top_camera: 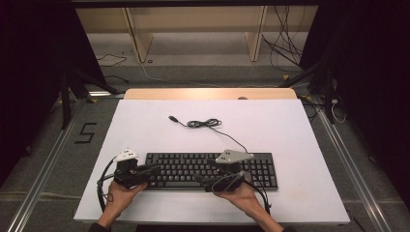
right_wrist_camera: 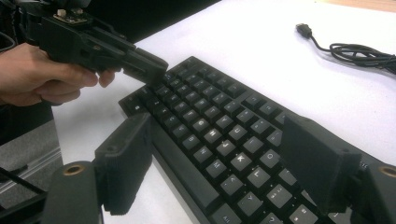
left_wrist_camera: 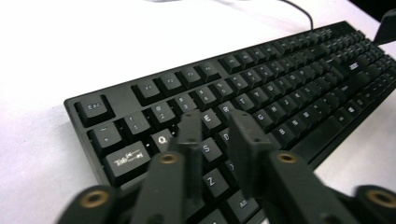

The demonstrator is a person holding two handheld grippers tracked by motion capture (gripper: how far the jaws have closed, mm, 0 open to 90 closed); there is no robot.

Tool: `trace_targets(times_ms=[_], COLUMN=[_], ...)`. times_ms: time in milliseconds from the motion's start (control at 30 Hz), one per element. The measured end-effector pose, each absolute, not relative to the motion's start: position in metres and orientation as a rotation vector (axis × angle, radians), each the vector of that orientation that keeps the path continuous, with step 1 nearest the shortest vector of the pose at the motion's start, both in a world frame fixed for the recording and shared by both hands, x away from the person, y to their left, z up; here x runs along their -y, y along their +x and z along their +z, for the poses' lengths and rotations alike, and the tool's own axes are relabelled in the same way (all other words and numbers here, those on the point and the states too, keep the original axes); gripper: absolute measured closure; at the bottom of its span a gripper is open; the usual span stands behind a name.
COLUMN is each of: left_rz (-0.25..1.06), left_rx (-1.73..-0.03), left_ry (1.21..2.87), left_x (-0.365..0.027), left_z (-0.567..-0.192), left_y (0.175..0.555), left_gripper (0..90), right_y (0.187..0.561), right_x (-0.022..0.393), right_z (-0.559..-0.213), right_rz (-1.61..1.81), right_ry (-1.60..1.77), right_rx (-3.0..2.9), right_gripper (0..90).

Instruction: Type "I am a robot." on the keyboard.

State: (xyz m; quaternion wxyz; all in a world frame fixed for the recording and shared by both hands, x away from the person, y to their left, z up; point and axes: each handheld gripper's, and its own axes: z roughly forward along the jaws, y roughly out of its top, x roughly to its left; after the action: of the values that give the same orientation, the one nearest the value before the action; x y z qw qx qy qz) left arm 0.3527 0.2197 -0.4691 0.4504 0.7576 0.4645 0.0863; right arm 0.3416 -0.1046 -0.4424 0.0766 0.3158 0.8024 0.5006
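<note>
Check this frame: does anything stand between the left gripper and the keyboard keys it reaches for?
Nothing visible does. The left gripper hangs right over the keyboard, its jaws narrowly apart above the W, E and S keys, with no object between them and the key tops.

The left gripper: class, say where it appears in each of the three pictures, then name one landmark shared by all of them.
High view: the left gripper sits lower left, over the keyboard's left end.
Left gripper view: its own two black jaws rise from the bottom, a narrow gap between them, over the keys.
Right gripper view: top left, held in a hand, above the keyboard's far corner.
Shared landmark: the black keyboard.
</note>
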Motion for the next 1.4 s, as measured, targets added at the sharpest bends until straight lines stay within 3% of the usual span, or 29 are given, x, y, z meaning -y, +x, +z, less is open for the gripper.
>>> trace_targets(times_ms=[233, 1300, 1400], left_rz=[0.223, 0.220, 0.224], left_rx=[-1.168, -1.220, -1.200], left_ry=[1.894, 1.974, 1.949], left_x=[-0.220, -0.215, -0.217], left_z=[-0.471, -0.480, -0.477], left_y=[0.355, 0.361, 0.359], left_gripper=[88.6, 89.0, 85.0], right_y=[0.342, 0.341, 0.341], right_x=[0.104, 0.104, 0.104], right_z=[-0.442, -0.442, -0.441], right_rz=[1.501, 1.505, 1.506], right_ry=[0.948, 0.943, 0.941], right_rx=[-2.405, -2.403, -2.400], right_gripper=[26.4, 26.4, 26.4])
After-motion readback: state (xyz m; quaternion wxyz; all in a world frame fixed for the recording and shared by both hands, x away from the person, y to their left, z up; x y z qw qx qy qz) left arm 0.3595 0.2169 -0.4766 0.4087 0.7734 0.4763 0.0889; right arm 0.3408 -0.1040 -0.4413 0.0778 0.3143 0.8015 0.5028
